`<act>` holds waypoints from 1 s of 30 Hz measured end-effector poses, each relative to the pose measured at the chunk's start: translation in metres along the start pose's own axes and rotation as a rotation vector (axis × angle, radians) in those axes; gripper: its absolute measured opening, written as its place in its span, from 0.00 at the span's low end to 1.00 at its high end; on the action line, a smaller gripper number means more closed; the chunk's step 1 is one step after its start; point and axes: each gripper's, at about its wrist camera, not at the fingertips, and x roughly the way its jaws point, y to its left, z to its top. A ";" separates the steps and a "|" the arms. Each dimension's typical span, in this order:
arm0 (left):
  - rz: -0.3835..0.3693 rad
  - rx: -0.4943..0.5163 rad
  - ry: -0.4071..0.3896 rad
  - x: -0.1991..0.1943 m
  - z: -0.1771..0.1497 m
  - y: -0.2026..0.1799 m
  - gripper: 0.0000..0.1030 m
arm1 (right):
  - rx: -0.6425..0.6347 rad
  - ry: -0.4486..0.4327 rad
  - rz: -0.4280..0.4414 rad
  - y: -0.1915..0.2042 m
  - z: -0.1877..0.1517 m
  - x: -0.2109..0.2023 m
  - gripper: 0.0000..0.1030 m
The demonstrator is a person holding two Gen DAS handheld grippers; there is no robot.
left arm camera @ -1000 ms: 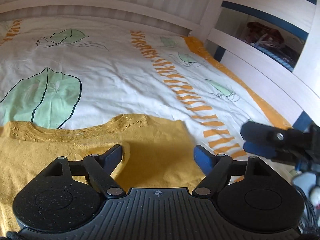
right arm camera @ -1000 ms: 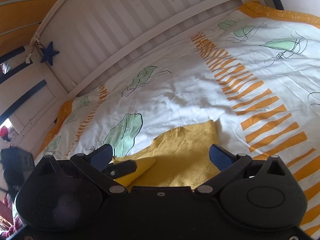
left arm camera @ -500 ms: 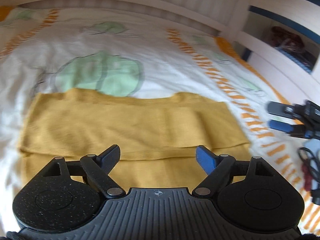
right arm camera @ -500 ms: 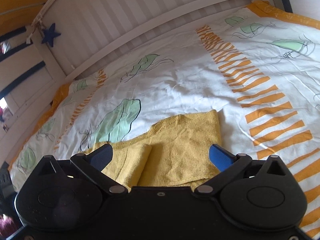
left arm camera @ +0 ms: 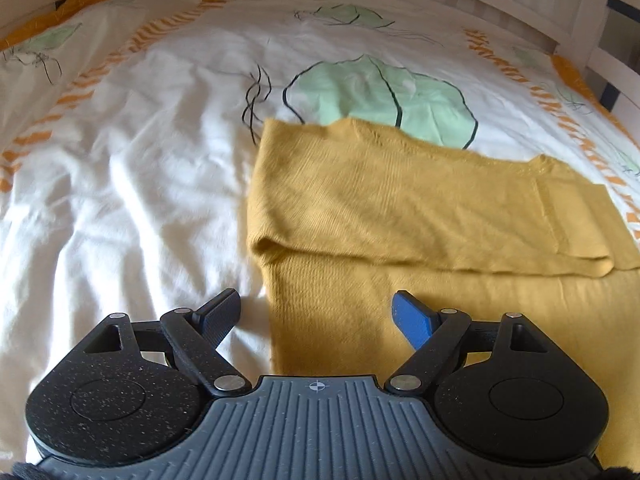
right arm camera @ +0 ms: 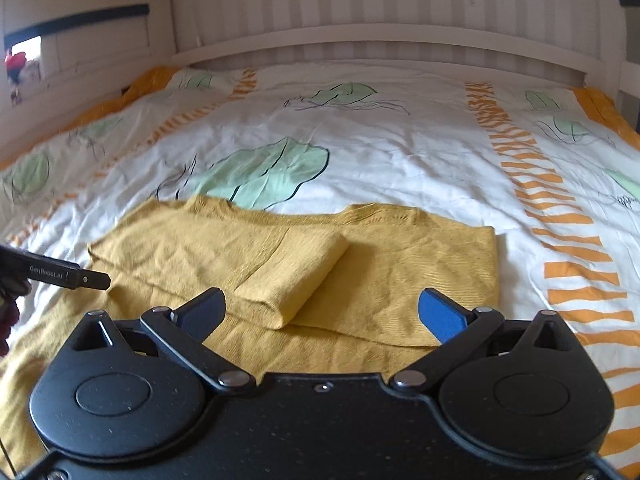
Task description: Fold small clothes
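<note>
A mustard-yellow knit top [left arm camera: 420, 208] [right arm camera: 320, 264] lies flat on the bed, its upper part folded over the lower, with a sleeve [right arm camera: 296, 276] doubled across the middle. My left gripper [left arm camera: 318, 314] is open over the top's left edge, holding nothing; its left finger is over the sheet and its right one over the yellow knit. In the right wrist view one finger of the left gripper [right arm camera: 68, 274] pokes in from the left edge. My right gripper [right arm camera: 320, 312] hangs open above the near middle of the garment, empty, with the folded sleeve showing between its fingers.
The bed cover [left arm camera: 120, 160] [right arm camera: 400, 148] is white with green leaves and orange striped bands. A white slatted rail [right arm camera: 380, 40] closes the far side. White and blue-striped woodwork [right arm camera: 80, 24] stands at the left, with a blue star above it.
The left wrist view has swung left, from the top's middle to its left edge, and the right gripper has left its frame. The right wrist view has rolled level and centred on the folded top.
</note>
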 end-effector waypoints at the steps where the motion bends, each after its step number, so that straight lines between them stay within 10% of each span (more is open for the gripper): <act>1: -0.008 0.005 -0.010 -0.001 -0.002 0.001 0.81 | -0.019 0.005 -0.004 0.006 0.000 0.003 1.00; 19: 0.003 -0.001 0.079 0.008 0.007 -0.010 0.98 | -0.367 0.128 -0.116 0.091 0.016 0.090 0.99; 30: -0.002 -0.012 0.088 0.007 0.008 -0.009 0.98 | -0.102 0.136 -0.406 -0.006 0.019 0.057 0.99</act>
